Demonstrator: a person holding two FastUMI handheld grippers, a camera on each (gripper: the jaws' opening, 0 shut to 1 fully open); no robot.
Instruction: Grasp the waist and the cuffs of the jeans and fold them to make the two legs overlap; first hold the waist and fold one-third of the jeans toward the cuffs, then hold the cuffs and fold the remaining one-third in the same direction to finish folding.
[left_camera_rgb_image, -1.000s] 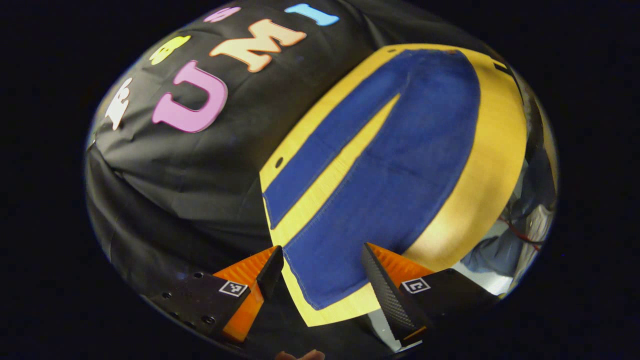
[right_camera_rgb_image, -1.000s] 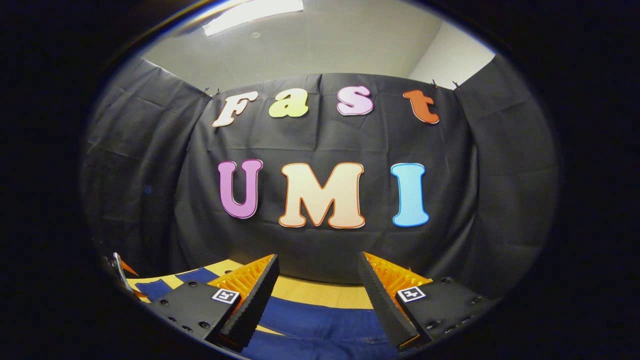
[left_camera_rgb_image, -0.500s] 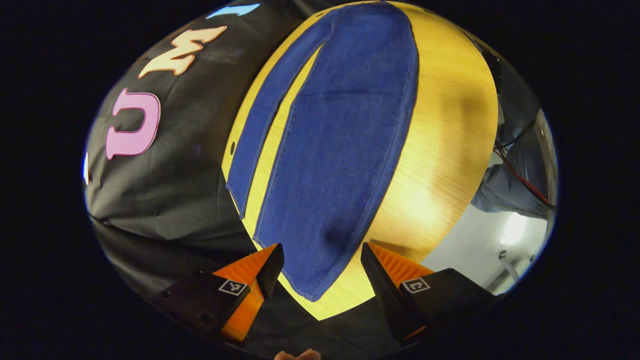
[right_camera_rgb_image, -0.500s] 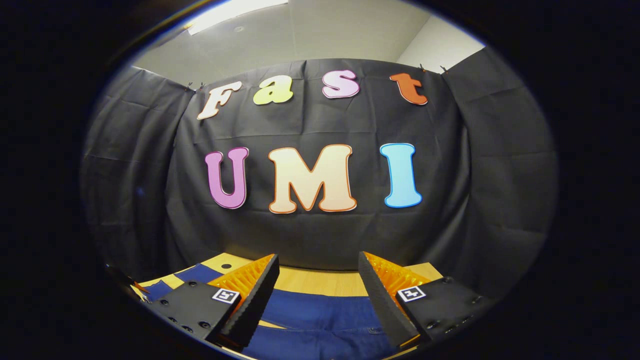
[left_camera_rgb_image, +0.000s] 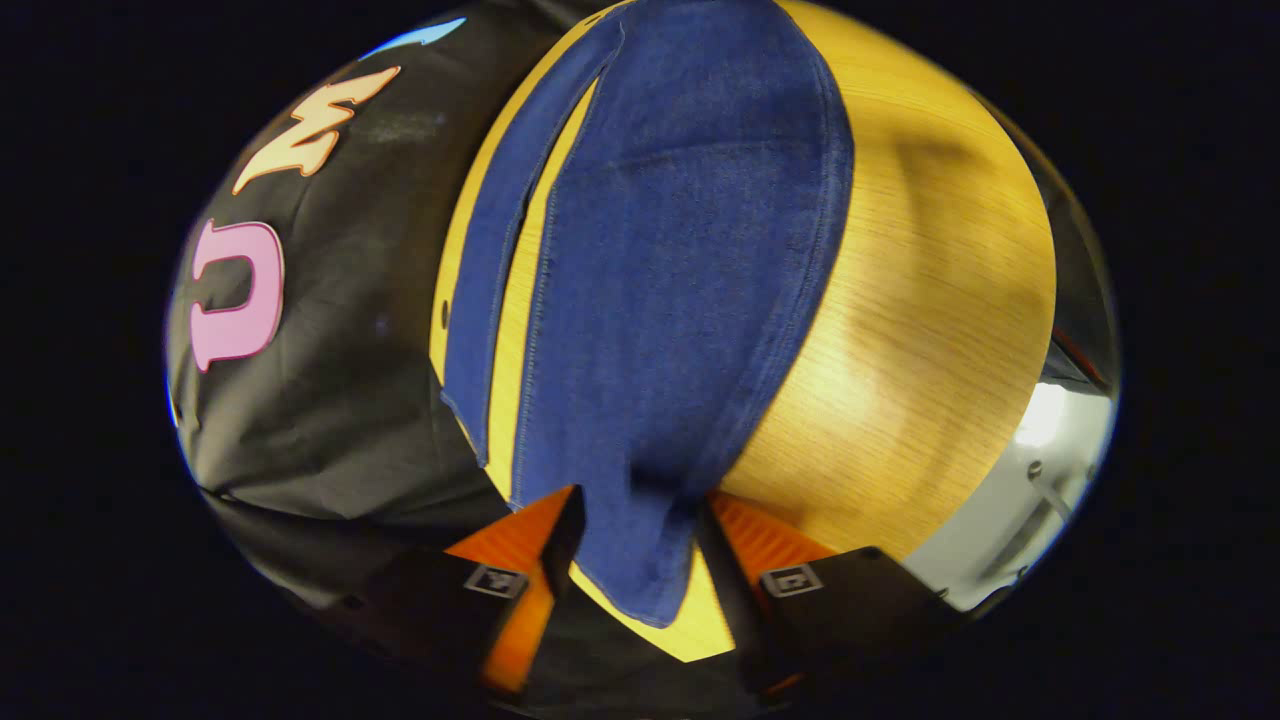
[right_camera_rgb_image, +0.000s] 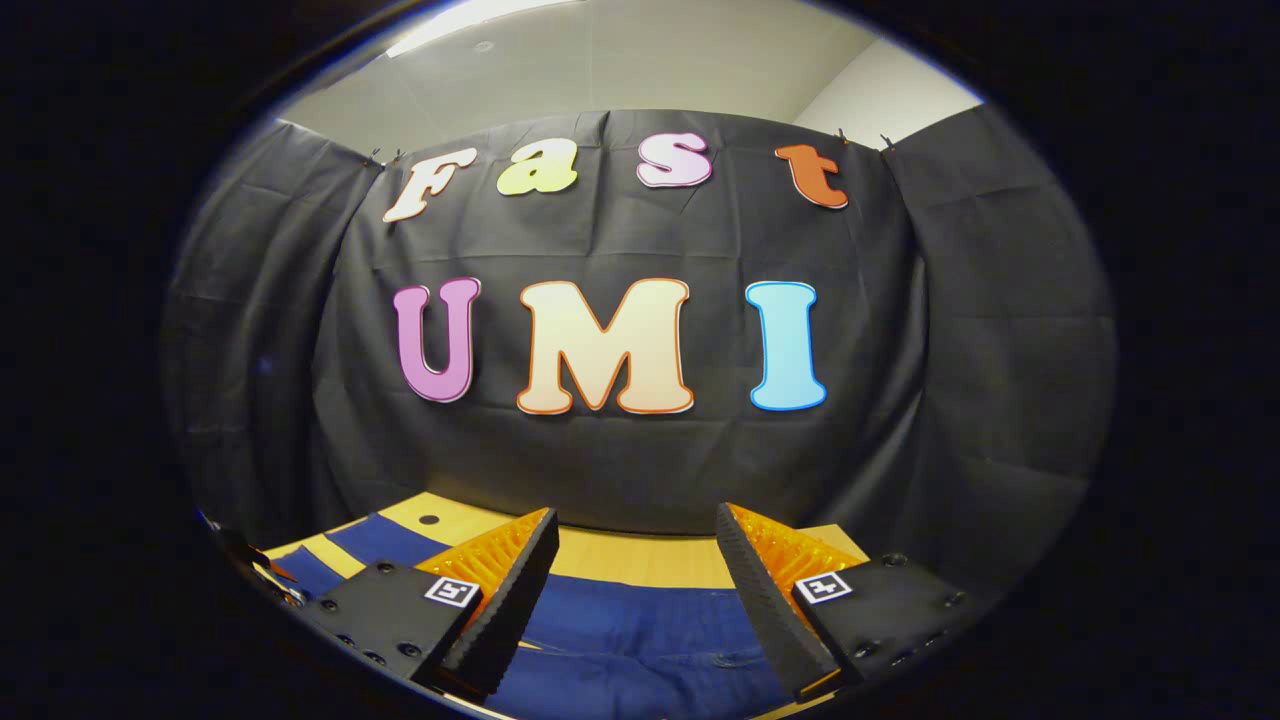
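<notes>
blue denim jeans (left_camera_rgb_image: 670, 300) lie flat on the wooden table (left_camera_rgb_image: 930, 330), legs still apart, so we judge no fold made yet. our left gripper (left_camera_rgb_image: 632, 545) has its jaws narrowed around the near cuff (left_camera_rgb_image: 640, 560), though we cannot tell if they pinch it. our right gripper (right_camera_rgb_image: 635, 575) hovers over the waist (right_camera_rgb_image: 640, 655), jaws spread. every fold remains.

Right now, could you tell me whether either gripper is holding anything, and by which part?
The left gripper straddles the near cuff of the blue denim jeans; a firm pinch cannot be told. The right gripper is open, holding nothing.
</notes>
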